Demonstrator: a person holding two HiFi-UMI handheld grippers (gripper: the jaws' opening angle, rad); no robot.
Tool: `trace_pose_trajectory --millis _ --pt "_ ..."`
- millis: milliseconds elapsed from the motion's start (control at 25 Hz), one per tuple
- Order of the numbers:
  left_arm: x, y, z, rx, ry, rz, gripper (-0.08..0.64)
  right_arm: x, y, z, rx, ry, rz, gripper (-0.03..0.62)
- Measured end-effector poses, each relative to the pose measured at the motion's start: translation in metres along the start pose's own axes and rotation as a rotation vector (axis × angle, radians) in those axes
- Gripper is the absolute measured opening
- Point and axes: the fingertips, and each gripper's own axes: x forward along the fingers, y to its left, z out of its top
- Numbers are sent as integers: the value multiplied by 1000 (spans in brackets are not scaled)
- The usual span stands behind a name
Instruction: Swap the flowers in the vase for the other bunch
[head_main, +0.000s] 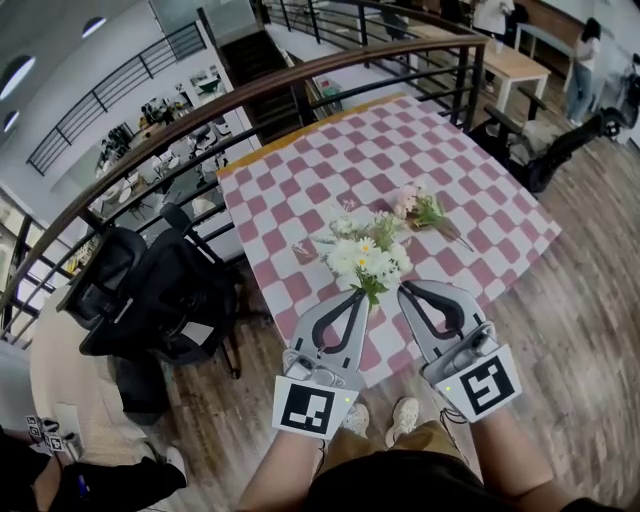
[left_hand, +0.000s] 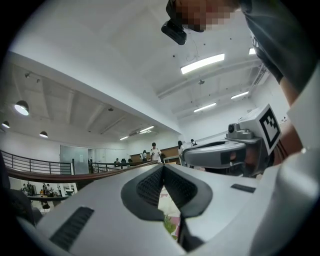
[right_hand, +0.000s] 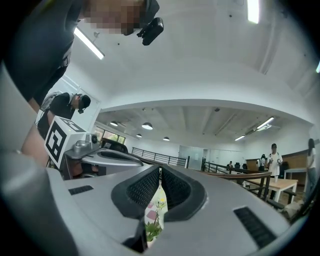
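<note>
Item: white bunch (head_main: 367, 258), near edge of counter (head_main: 480, 190); we cannot see its vase. Pink bunch (head_main: 418, 208) lies farther right. Left claw (head_main: 359, 293), right claw (head_main: 402, 288): both closed, nothing seen gripped. Risk, we judge: closed tips nudge the blooms and topple them.

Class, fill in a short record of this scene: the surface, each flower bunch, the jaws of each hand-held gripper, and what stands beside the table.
surface: table, pink-and-white checked cloth
white bunch: just beyond both gripper tips
pink bunch: lying on the cloth, further back
left hand-held gripper: jaws together
right hand-held gripper: jaws together
vase: not clearly made out
beside table: black chair, curved railing
</note>
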Motion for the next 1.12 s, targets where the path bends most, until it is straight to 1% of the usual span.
trace_pose_trajectory --millis 280,440,600,800,840,960,1000,1120 --pt "9 11 26 30 -46 -19 8 11 -1 24 -34 -40 3 41" --pt "11 13 40 26 -77 -38 8 14 0 36 -33 -72 5 41" --pt "12 13 51 48 -91 -52 8 14 -2 49 -41 -106 4 38" --pt "13 15 58 70 -103 -60 8 16 -4 55 -52 -115 -7 37" --pt "13 15 59 77 -104 -61 8 16 -3 55 -55 -113 -7 37" --pt "13 16 60 136 -95 -72 8 17 -2 53 -60 -103 -10 37" --pt "13 15 60 129 -95 -75 8 17 -3 52 -60 -101 -12 37" --pt "13 17 61 26 -112 -71 8 17 -6 53 -60 -104 -18 37"
